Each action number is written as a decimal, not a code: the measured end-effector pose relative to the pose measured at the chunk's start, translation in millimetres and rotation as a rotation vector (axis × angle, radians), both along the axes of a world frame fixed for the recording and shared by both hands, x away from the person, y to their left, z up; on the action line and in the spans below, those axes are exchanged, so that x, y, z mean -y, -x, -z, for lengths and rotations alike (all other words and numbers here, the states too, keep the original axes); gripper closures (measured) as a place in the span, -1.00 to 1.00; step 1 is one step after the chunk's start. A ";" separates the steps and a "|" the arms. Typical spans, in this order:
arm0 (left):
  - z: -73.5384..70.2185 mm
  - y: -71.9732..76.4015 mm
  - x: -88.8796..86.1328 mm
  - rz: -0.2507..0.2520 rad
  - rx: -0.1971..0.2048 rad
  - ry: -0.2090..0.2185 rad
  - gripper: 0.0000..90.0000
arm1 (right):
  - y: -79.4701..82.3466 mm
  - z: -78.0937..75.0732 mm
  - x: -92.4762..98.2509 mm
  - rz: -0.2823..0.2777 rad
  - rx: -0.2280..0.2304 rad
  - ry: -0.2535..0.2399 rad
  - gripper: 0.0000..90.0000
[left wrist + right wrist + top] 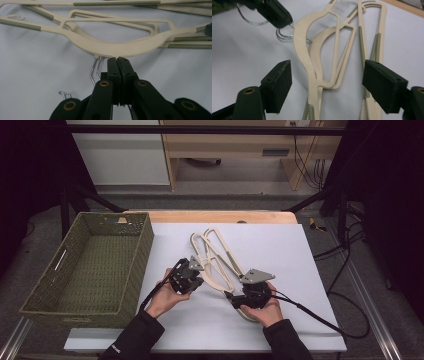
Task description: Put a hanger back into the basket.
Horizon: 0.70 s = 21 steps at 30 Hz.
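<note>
Several cream hangers [216,254] with green ribbed grips lie stacked on the white table top [280,250]. My left gripper [201,281] [118,59] is shut at the top hanger [112,47], right where its wire hook [94,71] leaves the plastic. That same gripper's black jaw [274,12] appears at the upper left of the right gripper view. My right gripper [231,295] [327,90] is open, straddling the hangers' arms [312,75]; its pads [278,85] stand apart from the plastic on both sides.
A green woven basket [145,240] stands at the table's left, close beside my left hand. Cables trail from the right gripper across the table's right front. A wooden strip [220,216] runs along the far edge.
</note>
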<state>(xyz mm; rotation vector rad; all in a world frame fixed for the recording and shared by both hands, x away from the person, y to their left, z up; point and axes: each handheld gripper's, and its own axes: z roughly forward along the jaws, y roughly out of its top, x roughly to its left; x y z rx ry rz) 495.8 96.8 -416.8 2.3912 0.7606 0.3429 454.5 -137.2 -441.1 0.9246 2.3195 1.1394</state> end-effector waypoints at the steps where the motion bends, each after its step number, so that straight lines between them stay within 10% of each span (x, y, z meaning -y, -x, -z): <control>1: -0.6 0.8 0.9 -0.001 0.003 0.002 0.97 | 0.0 1.2 -1.6 -0.001 -0.004 0.013 -0.41; 14: -3.4 4.0 2.1 0.000 0.001 0.002 0.97 | -2.6 21.5 -12.1 -0.042 -0.065 0.153 0.07; 21: -3.7 3.1 0.7 0.002 -0.016 0.013 0.96 | -1.3 21.7 -11.6 -0.035 -0.021 0.203 0.31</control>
